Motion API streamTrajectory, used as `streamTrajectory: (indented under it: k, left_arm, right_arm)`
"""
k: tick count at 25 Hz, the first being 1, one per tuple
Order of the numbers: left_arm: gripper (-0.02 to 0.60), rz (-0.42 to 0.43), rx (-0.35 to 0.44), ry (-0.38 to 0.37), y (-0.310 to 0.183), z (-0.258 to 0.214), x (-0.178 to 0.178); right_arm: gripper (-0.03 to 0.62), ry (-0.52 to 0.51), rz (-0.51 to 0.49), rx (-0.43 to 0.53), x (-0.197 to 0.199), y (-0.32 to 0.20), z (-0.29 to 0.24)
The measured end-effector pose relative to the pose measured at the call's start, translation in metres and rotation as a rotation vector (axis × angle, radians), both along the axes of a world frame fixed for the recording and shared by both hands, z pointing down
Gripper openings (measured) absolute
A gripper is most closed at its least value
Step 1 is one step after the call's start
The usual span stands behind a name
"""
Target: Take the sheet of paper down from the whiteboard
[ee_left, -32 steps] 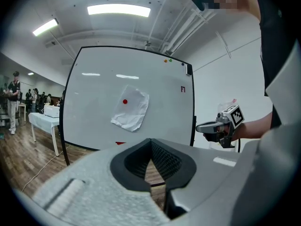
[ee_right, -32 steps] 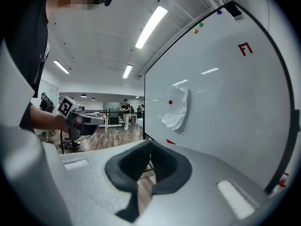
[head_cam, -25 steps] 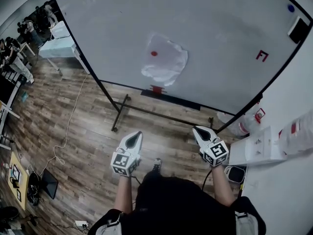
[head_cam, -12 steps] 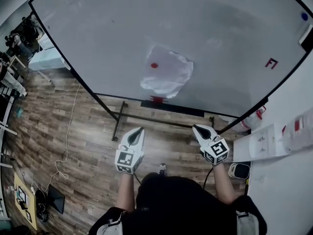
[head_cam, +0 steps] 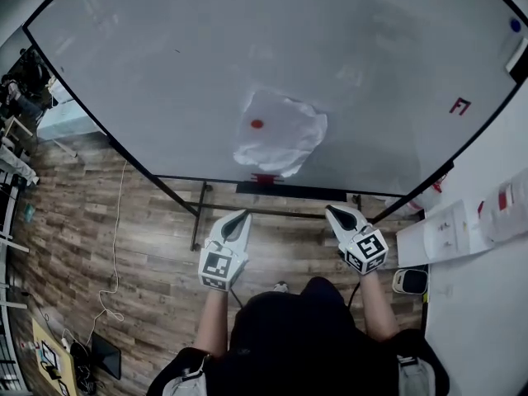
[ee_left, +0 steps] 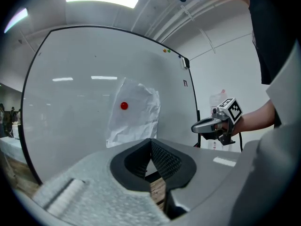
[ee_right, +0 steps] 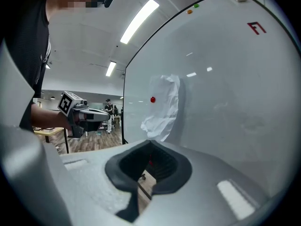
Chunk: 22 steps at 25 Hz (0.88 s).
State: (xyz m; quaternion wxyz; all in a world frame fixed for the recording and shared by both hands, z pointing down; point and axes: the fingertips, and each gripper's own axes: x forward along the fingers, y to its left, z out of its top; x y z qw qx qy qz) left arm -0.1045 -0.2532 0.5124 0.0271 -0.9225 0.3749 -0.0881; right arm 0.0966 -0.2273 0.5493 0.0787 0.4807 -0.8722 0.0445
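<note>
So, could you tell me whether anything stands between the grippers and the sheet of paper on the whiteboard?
Nothing visible does. The left gripper and right gripper hang short of the whiteboard, jaws together and empty, with only open air to the sheet of paper. A red magnet sits on the sheet, apparently pinning it.

I see a white sheet of paper [head_cam: 280, 134] with a red magnet [head_cam: 257, 124] on a white, black-framed whiteboard [head_cam: 165, 73]; the floor [head_cam: 124, 246] is brown wood-grain planks.
</note>
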Motion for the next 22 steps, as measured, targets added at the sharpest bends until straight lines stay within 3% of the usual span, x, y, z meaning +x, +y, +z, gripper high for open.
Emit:
streamTrajectory:
  k: [5,13,22]
  left_arm:
    - [0.011,-0.027,0.015,-0.001,-0.021,-0.009,-0.002]
    - [0.011,-0.070,0.061,0.019,-0.068,-0.028,0.025]
    - [0.012,-0.148,0.076,0.023,-0.113,-0.040,0.040]
  right_arm:
    - [0.005,0.002,-0.035,0.025,-0.004,-0.032,-0.011]
    - [0.005,0.021,-0.134,0.069,0.003,-0.094,-0.035]
    - [0.034,-0.115,-0.207,0.048,0.010,-0.138,-0.053]
